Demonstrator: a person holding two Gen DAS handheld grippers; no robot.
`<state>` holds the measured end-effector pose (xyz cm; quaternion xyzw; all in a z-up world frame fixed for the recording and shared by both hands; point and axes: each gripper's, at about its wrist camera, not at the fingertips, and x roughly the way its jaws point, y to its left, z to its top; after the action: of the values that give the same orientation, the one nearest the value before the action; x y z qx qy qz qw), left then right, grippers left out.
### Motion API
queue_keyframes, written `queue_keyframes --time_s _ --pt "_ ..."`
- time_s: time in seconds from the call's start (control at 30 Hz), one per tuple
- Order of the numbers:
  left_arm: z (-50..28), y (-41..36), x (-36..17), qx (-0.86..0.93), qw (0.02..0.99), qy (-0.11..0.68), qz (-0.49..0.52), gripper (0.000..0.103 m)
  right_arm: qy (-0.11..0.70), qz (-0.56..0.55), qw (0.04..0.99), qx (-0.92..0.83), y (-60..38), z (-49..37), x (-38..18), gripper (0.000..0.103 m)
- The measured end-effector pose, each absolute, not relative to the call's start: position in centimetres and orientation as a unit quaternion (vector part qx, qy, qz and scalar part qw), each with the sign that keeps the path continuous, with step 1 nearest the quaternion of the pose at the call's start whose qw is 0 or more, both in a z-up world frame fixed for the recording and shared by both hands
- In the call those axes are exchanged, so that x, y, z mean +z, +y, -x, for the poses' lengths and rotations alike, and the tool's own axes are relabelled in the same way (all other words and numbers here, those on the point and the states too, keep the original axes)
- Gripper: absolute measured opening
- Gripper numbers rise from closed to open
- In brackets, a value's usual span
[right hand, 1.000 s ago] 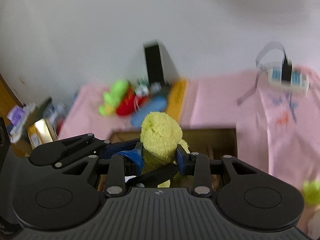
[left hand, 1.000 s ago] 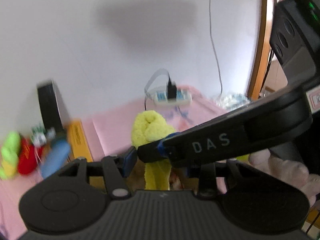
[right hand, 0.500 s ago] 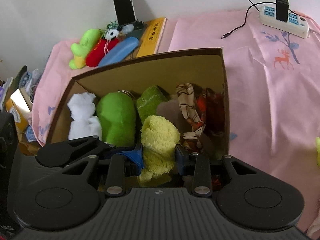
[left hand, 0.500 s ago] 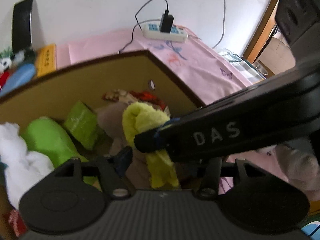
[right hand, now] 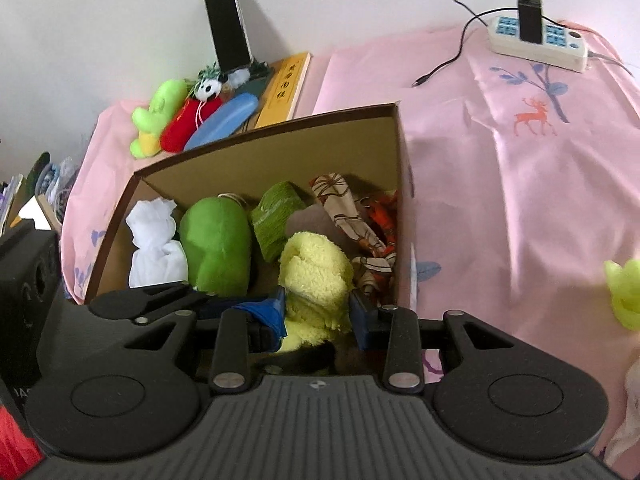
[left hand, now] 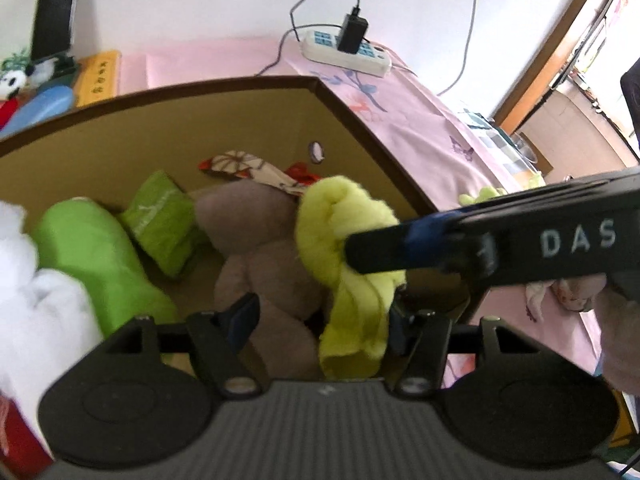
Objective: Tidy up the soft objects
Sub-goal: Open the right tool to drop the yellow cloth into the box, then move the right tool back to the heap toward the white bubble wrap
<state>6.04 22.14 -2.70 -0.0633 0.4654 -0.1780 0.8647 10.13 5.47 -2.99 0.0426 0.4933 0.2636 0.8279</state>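
the right hand-held gripper (right hand: 316, 312) is clamping a yellow towel (right hand: 316, 276) low inside the half-filled box (right hand: 272, 152) ahead of it, the left hand-held gripper (left hand: 320, 320) is opening with the towel's tail hanging loose between its fingers, and more toys (right hand: 188, 120) are waiting on the surface beyond.

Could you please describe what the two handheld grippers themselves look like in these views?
Both are matte black plastic. The left gripper and right gripper each have a ribbed grey-black front deck, two round lobes, silver pivot screws, and slim fingers tipped with blue pads. White letters DAS mark the right gripper's finger.

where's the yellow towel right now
In the right wrist view, the yellow towel sits between the right gripper's jaws, over the box, beside the green plush.
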Motion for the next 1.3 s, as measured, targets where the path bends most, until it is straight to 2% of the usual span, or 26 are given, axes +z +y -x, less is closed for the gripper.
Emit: queue_keyframes --time_s 0.3,0.7,1.3 --pt "-4.3 21.7 -0.6 -0.177 0.89 0.417 0.044 0.06 0.487 -0.089 0.83 0.257 4.6 -9.6 -3.0 0.018" --pt "-5.6 21.8 -3.0 -0.183 0.874 0.445 0.065 0.059 0.474 -0.173 0.832 0.232 2.1 -8.7 -3.3 0.018" --pt "-1.4 20.3 0.7 -0.148 0.901 0.407 0.006 0.059 0.435 -0.143 0.863 0.214 1.1 -4.4 -2.2 0.018"
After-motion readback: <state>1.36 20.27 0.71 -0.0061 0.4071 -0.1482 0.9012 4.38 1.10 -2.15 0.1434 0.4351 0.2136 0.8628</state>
